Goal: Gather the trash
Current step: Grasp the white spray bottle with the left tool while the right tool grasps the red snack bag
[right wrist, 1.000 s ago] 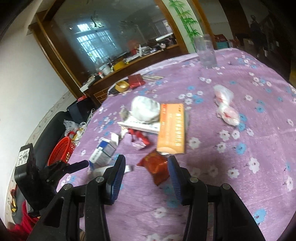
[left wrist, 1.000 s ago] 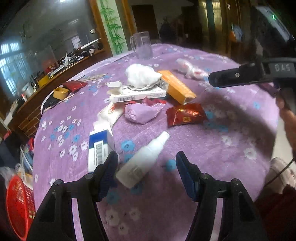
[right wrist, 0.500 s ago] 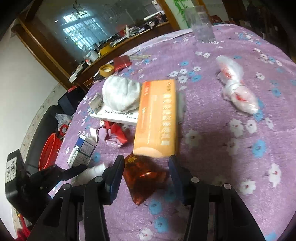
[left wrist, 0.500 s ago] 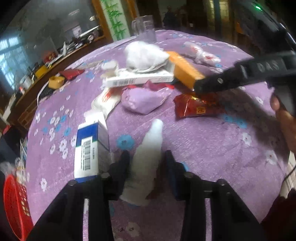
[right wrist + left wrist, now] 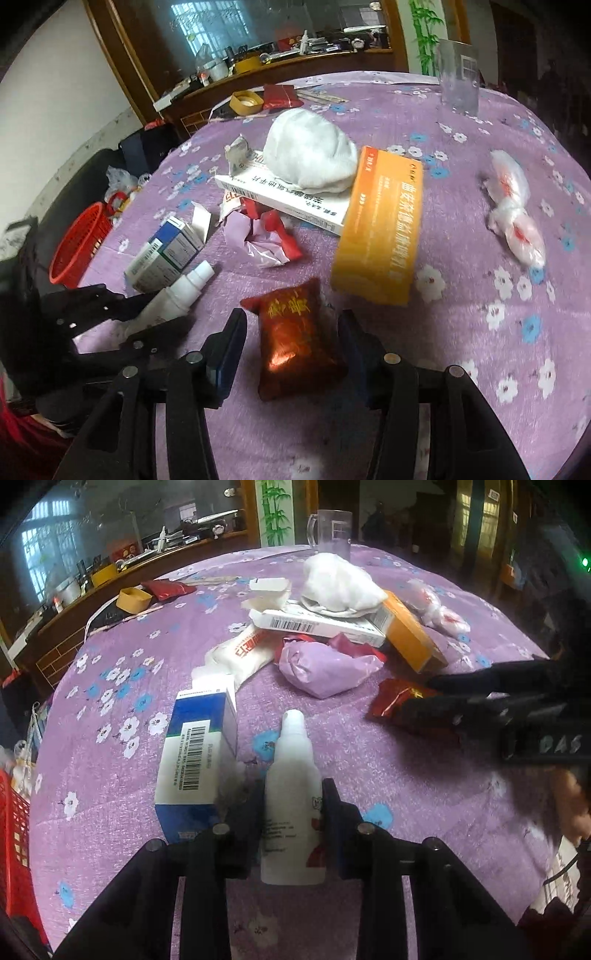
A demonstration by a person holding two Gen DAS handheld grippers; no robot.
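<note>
Down low in the left wrist view, our left gripper (image 5: 293, 805) tilts toward the counter (image 5: 424, 786), its jaws pinching the white spray bottle (image 5: 291, 797) at mid-body, nozzle pointing up the frame. Just left of it lies a blue-and-white carton (image 5: 195, 753), almost touching the left finger. In the right wrist view, our right gripper (image 5: 291, 328) also slants downward, its jaws spread and opening around a dark red snack packet (image 5: 295, 339) that lies between them with a gap on each side. An orange box (image 5: 380, 225) sits just beyond the packet at upper right. Open purple cloth stretches to the right of the right gripper. A red basket (image 5: 77, 243) stands past the counter's left edge, at the frame's left.
</note>
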